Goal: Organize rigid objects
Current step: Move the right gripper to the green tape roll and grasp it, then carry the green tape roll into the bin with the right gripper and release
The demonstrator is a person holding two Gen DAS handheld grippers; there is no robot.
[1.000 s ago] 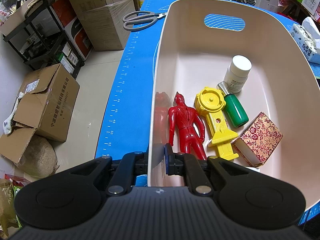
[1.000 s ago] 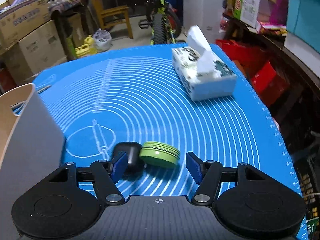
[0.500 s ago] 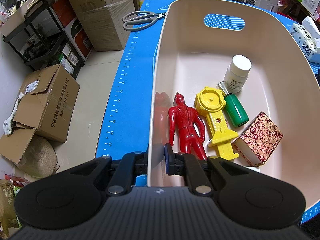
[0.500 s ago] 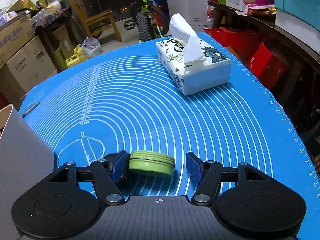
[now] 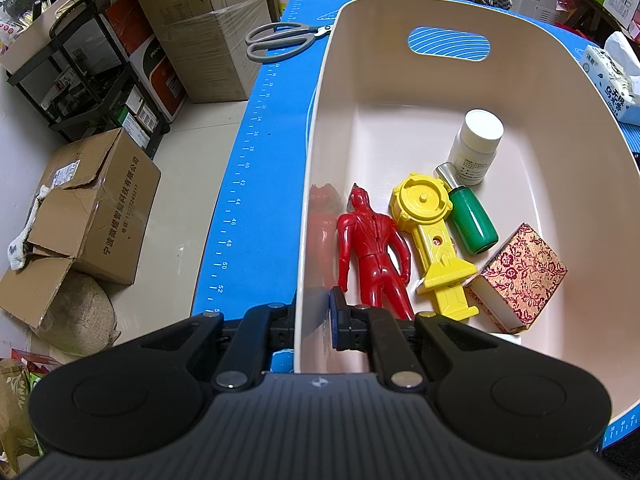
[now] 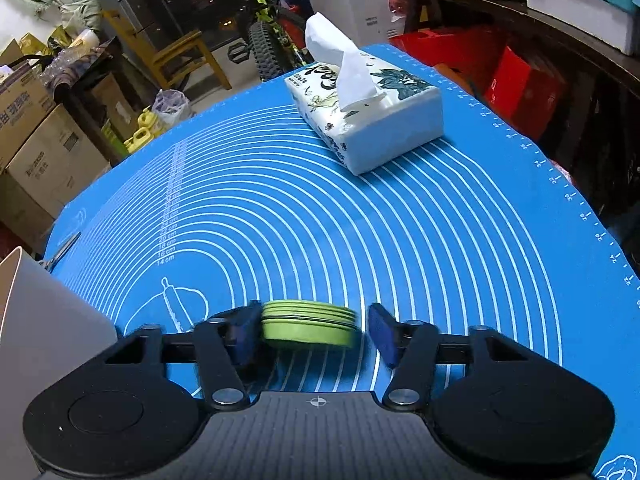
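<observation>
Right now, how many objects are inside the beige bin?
5: red figure by the left wall, yellow toy beside it, green-handled tool, white bottle behind, patterned box at right. None visibly hidden.

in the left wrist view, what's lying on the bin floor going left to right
red figure → yellow toy → green-handled screwdriver → patterned box. The white bottle sits farther back, above the screwdriver, so it is left out of the order.

green round tin (image 6: 308, 324) flat on blue mat (image 6: 320, 220) — beside cream bin (image 5: 560, 200).
</observation>
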